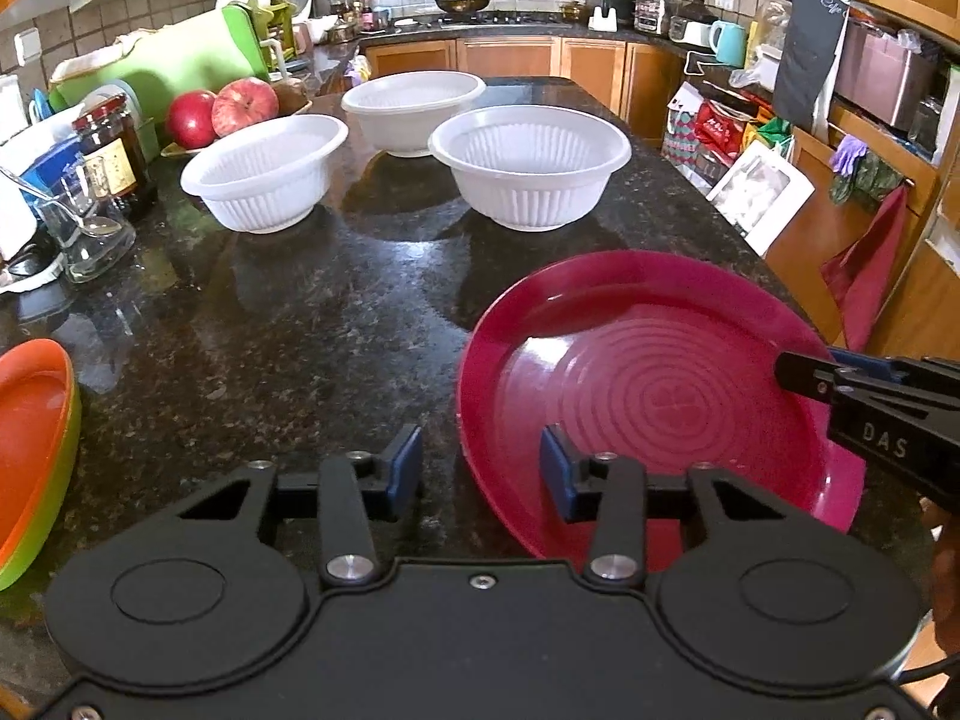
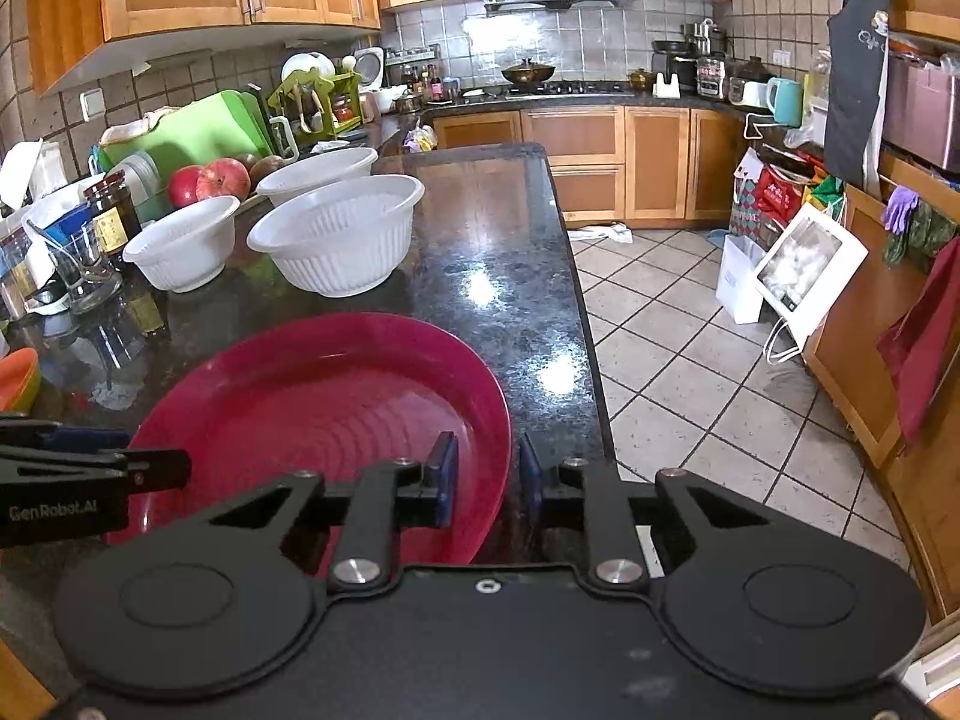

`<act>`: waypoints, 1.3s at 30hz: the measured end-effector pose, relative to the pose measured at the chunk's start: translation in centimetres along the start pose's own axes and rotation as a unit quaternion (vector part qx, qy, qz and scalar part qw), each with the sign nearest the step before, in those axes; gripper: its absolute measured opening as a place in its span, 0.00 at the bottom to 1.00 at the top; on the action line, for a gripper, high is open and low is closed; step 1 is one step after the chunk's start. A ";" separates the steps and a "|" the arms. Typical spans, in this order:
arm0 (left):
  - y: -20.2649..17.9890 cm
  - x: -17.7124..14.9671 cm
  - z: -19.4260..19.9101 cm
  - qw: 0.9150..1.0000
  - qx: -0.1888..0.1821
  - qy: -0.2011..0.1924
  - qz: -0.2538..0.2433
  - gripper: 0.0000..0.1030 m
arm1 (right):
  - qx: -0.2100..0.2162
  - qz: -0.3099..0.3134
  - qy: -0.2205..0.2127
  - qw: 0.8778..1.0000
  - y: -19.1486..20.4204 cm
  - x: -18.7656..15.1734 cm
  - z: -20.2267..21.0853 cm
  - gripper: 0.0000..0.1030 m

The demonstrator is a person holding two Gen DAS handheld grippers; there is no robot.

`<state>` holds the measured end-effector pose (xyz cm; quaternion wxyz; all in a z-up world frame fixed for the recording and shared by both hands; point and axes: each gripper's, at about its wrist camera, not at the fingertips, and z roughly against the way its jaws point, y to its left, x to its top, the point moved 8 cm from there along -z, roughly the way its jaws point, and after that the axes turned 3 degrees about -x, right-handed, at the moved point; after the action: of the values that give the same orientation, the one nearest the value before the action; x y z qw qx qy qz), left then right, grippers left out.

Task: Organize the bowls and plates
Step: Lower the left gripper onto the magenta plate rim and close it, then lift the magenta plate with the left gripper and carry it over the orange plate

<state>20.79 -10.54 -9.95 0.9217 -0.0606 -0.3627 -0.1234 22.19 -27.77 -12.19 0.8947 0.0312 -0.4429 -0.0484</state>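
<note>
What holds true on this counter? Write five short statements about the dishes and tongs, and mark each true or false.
1. Three white bowls stand on the counter. True.
2. The white bowls are stacked in one pile. False: each stands on its own, none inside another.
3. The orange plate lies on top of a green plate. True.
4. The right tongs hang over a bowl. False: they straddle the rim of the red plate.
5. The apples are green. False: they are red.
</note>
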 end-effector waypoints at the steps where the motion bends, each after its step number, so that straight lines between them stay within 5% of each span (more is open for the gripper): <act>1: 0.0 0.0 0.0 1.000 -0.002 0.000 0.001 0.44 | 0.000 -0.002 0.001 1.000 0.0 0.0 0.0 0.24; 8: -0.1 0.1 -0.1 1.000 0.000 -0.004 0.001 0.19 | -0.002 0.003 0.002 1.000 0.0 0.0 -0.1 0.23; 14: 0.0 0.1 0.0 1.000 -0.006 -0.003 0.007 0.18 | -0.007 -0.002 0.004 1.000 0.0 0.0 -0.1 0.15; 39: 3.6 0.1 2.8 0.999 0.010 -0.031 0.014 0.18 | 0.005 0.021 -0.021 1.000 3.9 0.6 2.0 0.15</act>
<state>20.05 -6.53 -7.92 0.9123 -0.0598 -0.3913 -0.1048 21.20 -23.95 -10.16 0.8857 0.0253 -0.4627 -0.0283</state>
